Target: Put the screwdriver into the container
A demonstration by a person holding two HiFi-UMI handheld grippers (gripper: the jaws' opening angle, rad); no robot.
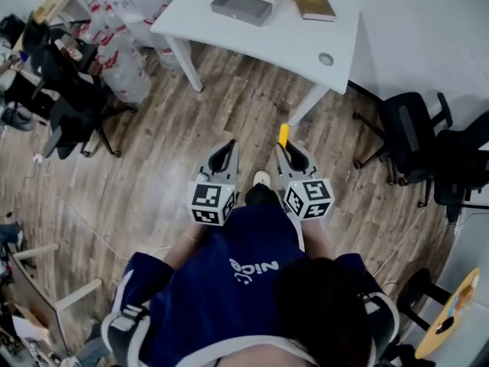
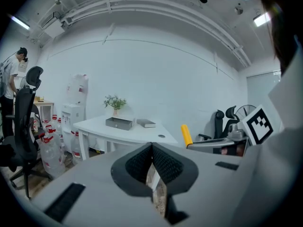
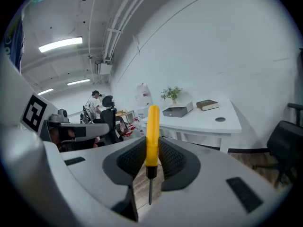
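Note:
My right gripper (image 3: 151, 156) is shut on a screwdriver (image 3: 152, 135) with a yellow handle; its metal shaft points back toward the camera. From the head view the yellow handle (image 1: 283, 134) sticks out past the right gripper (image 1: 294, 155), above the wooden floor. My left gripper (image 1: 223, 156) is held beside it, shut with nothing between its pads (image 2: 152, 161). The grey container (image 1: 241, 7) lies on the white table (image 1: 260, 37) ahead; it also shows as the container (image 2: 119, 123) in the left gripper view and the container (image 3: 177, 110) in the right gripper view.
A brown book (image 1: 312, 3) lies on the table by the container. Black office chairs (image 1: 412, 136) stand to the right, another chair (image 1: 69, 113) and water bottles (image 1: 122, 60) to the left. A person (image 3: 94, 103) stands far off at desks.

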